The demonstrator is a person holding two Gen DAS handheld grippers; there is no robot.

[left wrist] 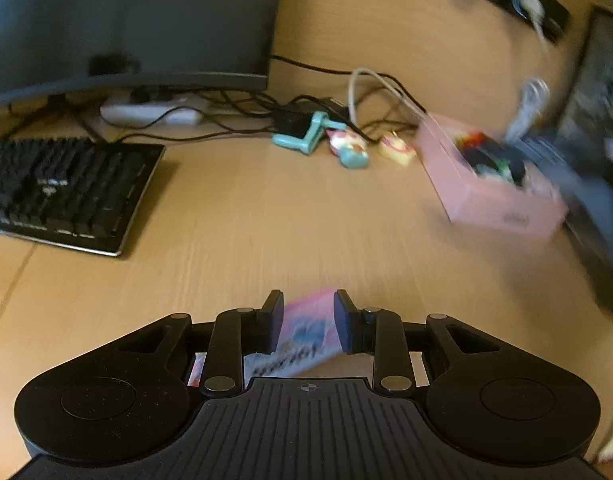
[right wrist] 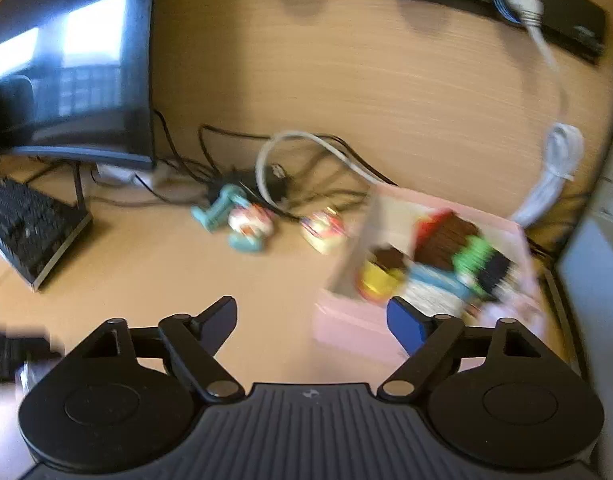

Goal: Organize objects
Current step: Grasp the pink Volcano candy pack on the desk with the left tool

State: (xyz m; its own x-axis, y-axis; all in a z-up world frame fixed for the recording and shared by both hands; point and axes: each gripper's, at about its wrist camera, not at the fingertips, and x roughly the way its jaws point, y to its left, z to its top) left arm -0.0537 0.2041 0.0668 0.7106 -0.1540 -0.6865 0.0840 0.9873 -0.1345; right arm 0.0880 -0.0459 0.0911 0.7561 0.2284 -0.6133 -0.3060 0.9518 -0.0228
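**Left gripper carried a flat packet while the right stood empty by the pink box**

Nearest the left wrist camera, the left gripper (left wrist: 308,320) was clamped on a flat pink-and-white packet (left wrist: 302,338), its pads pressing the packet's two side edges above the wooden desk (left wrist: 266,220). The packet looked light and thin, probably card or film that could bend or slip, so a hold across the edges near its middle seemed the soundest; blur hid its print.

In the right wrist view, the right gripper (right wrist: 314,320) had its jaws wide apart with nothing between them, its right finger close over the near wall of the pink box (right wrist: 346,324). The box, right of centre, already held small coloured items, blurred beyond naming.

Farther back lay a teal clip-like object (left wrist: 306,136), two small figurines (left wrist: 348,148) and a tangle of cables (left wrist: 234,120). The keyboard (left wrist: 62,192) sat far left below the monitor (left wrist: 126,20).
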